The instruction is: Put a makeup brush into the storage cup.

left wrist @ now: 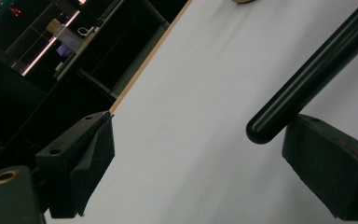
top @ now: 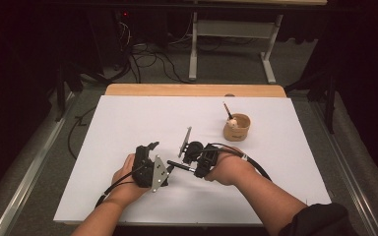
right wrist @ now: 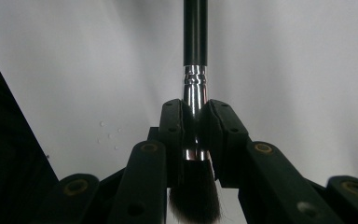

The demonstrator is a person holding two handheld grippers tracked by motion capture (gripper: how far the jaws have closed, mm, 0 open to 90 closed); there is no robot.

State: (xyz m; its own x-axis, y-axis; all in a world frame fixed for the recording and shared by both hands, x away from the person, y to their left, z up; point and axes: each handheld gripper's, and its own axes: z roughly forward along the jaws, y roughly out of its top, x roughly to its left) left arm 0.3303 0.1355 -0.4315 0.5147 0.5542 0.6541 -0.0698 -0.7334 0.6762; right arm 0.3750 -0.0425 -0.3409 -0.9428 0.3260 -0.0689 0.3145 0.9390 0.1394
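Black brush [right wrist: 195, 56] clamped in right gripper [right wrist: 195, 126]; left gripper [left wrist: 198, 154] gapes wide, holding nothing.

A darkened laboratory or recording room. A work table [top: 128, 91] covered with a white sheet [top: 142, 123] stands at centre frame on grey carpet; loose cables [top: 147, 61] and lit equipment [top: 124, 14] lie at upper left, and a metal desk frame [top: 231, 29] at upper centre.
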